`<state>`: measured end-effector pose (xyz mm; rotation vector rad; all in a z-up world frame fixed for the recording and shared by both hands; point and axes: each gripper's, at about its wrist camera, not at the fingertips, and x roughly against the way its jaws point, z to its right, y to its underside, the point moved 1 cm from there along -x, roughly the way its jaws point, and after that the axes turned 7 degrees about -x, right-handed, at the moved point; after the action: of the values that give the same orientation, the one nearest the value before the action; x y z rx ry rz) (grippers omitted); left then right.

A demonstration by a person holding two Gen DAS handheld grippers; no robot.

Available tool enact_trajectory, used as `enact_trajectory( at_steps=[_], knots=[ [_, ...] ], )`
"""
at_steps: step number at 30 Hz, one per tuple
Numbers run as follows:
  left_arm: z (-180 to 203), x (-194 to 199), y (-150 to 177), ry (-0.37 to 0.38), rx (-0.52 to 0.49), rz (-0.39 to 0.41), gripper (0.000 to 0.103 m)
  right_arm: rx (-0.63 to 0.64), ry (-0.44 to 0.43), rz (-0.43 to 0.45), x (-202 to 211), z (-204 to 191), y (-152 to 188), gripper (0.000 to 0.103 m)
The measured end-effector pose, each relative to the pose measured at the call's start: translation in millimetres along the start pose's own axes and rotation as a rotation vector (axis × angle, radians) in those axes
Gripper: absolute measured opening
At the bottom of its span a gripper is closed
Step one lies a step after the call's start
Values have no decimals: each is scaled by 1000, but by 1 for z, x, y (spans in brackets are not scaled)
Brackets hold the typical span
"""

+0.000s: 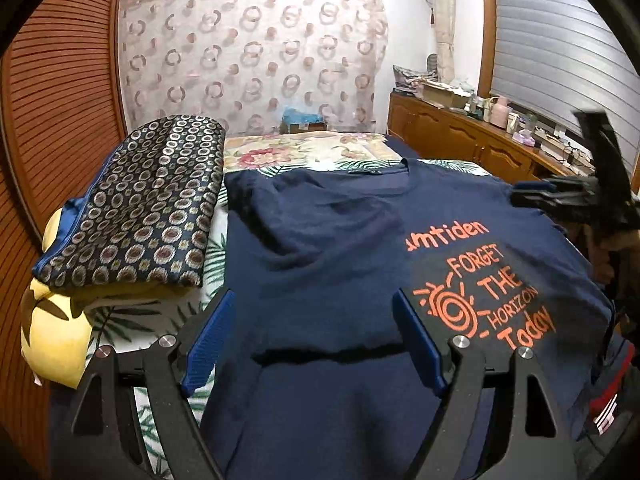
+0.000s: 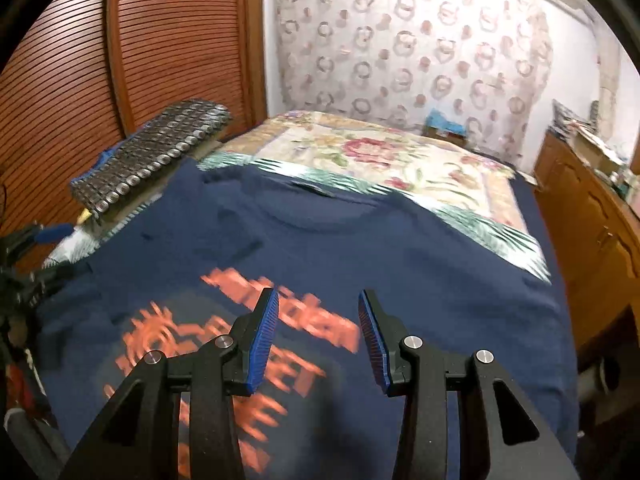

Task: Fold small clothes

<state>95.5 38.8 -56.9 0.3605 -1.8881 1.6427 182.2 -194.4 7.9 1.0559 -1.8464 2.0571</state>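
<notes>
A: Where does the fold stand?
B: The navy T-shirt [image 1: 340,240] lies on the bed [image 2: 384,156], left side folded in. Left gripper [image 1: 316,344] wide, right gripper [image 2: 318,340] half-open, both empty.
A: Next?
B: Probably grasp the right sleeve edge.

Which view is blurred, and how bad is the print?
Right wrist view: motion-smeared, the orange print on the T-shirt is unreadable. Left wrist view: sharp, print legible, only the right hand-held gripper at its edge is smeared.
</notes>
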Motion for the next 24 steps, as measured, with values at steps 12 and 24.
enact_trajectory(
  at_steps=[12, 24],
  knots=[
    [-11, -27, -23, -37, -1, -19, 81, -126, 202, -24, 44, 80, 48, 43],
    [3, -53, -13, 8, -22, -104, 81, -326, 188, -107, 47, 108, 74, 43]
  ],
)
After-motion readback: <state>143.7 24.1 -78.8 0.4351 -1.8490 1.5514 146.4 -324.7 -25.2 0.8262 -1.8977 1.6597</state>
